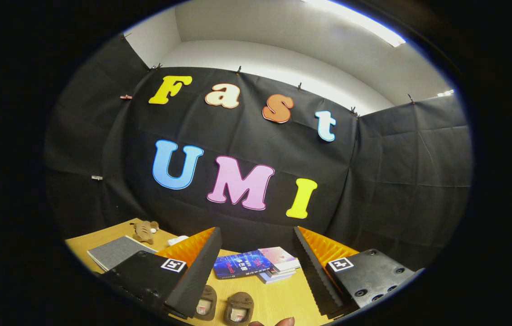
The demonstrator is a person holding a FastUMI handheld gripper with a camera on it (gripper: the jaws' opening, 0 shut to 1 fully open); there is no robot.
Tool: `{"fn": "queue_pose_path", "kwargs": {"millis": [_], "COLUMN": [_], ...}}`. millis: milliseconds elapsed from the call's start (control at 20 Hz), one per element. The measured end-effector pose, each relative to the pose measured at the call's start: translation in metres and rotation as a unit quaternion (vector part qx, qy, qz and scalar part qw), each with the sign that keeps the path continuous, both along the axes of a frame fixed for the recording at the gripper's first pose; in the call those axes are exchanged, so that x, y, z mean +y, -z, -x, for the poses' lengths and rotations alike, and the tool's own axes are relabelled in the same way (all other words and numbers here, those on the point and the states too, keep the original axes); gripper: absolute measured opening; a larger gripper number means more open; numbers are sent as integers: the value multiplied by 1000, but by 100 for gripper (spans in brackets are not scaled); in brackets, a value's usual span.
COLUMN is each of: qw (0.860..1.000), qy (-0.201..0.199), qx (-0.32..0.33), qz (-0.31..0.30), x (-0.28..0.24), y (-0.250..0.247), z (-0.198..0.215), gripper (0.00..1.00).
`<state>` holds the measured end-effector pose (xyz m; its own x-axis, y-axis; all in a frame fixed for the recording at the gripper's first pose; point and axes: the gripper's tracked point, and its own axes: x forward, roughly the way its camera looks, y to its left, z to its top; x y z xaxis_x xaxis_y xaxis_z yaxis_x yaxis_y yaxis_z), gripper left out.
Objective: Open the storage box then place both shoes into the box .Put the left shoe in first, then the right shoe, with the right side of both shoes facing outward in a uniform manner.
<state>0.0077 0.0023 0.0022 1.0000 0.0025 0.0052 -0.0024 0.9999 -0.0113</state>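
The wooden desk (pixel 283 301) carries everything here, its far edge running against the black cloth wall. The gripper (pixel 256 271) hangs above the desk's near part with its fingers spread wide apart and nothing between them but open air; each finger carries a square black-and-white marker tag near its base.

A grey notebook (pixel 115 251) lies toward the desk's left edge, partly hidden by the left finger. Between the fingers and beyond them, near the far edge, sits a small stack of books (pixel 278 267); a blue-covered book (pixel 242 264) leans on its left side. Writing shows on the blue cover, but it is too small and blurred to read.

The two shoes (pixel 224 308) stand side by side at the desk's near edge, just ahead of the fingers and low between them, the left one partly behind the left finger. Each has a white label inside, unreadable.

A small brown plush toy (pixel 145 231) rests at the far left corner, and a white object (pixel 177 240) lies just beside it. A fingertip (pixel 283 322) of a person's hand peeks in at the near edge, close to the shoes.
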Motion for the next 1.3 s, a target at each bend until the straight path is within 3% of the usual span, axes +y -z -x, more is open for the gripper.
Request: {"fn": "queue_pose_path", "kwargs": {"millis": [100, 200, 300, 450, 600, 850, 1150, 1300], "qw": [1000, 999, 993, 971, 937, 862, 792, 743], "qy": [-12, -49, -102, -192, -264, -342, -369, -391], "qx": [5, 17, 34, 65, 116, 211, 306, 354], "qz": [-1, -12, -42, -126, -194, -307, -377, -413], "x": [5, 21, 42, 78, 113, 171, 218, 241], "y": [4, 8, 14, 22, 51, 117, 207, 242], "z": [-1, -3, -4, -5, -7, -19, -37, -34], "gripper": [97, 97, 97, 97, 97, 98, 98, 98]}}
